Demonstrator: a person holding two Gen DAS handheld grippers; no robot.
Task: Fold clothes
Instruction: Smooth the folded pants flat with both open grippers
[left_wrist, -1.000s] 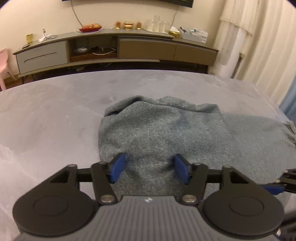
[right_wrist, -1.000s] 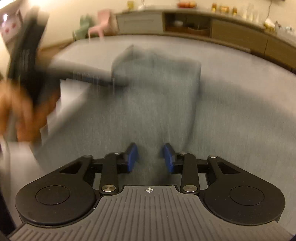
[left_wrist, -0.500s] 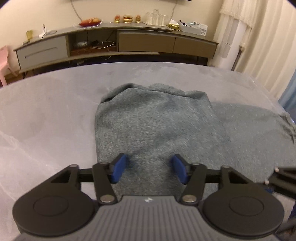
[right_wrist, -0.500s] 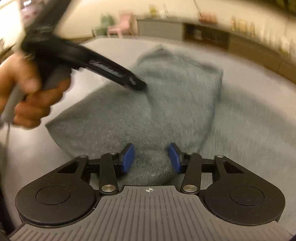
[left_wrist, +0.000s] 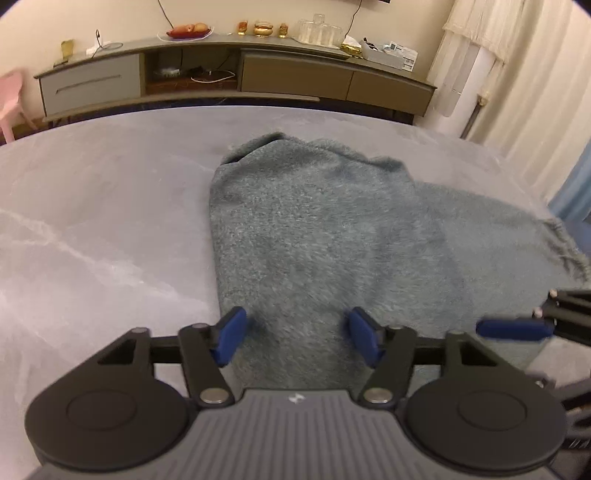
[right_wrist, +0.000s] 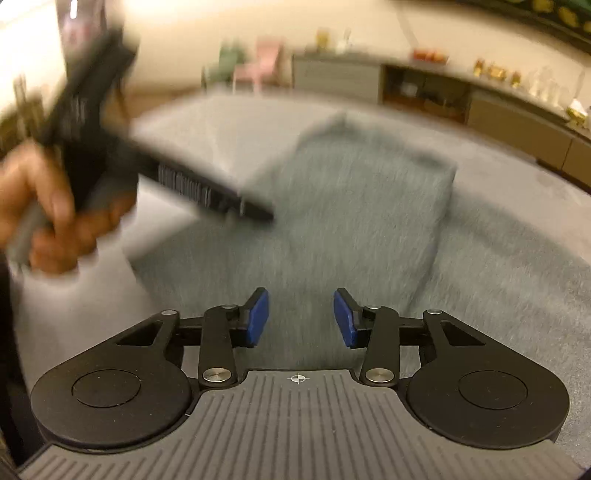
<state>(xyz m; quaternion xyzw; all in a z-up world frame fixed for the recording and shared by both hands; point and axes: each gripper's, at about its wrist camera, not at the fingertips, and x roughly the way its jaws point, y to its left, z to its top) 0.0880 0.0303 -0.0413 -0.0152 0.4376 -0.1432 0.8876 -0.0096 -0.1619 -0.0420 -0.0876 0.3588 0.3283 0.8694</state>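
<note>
Warm indoor light on a cream wall (left_wrist: 258, 11). Along it, a long low sideboard (left_wrist: 236, 74) with a grey drawer, open shelf, and fruit bowl (left_wrist: 188, 31) on top. Pale curtains (left_wrist: 524, 74) at right; pink chair (left_wrist: 11, 107) at left.

Bare desk to your left, fabric ahead, tongs crowding each other

Left of your left tongs (left_wrist: 293, 338) the grey desk (left_wrist: 92, 229) lies bare to its far edge. Straight ahead and to their right spreads the grey-blue knit garment (left_wrist: 314, 229), low and soft. Your right tongs (right_wrist: 301, 317), jaws closing with nothing pinched, reach in just beside the left pair. The sideboard (left_wrist: 236, 74) stands well beyond the desk's far edge.
</note>
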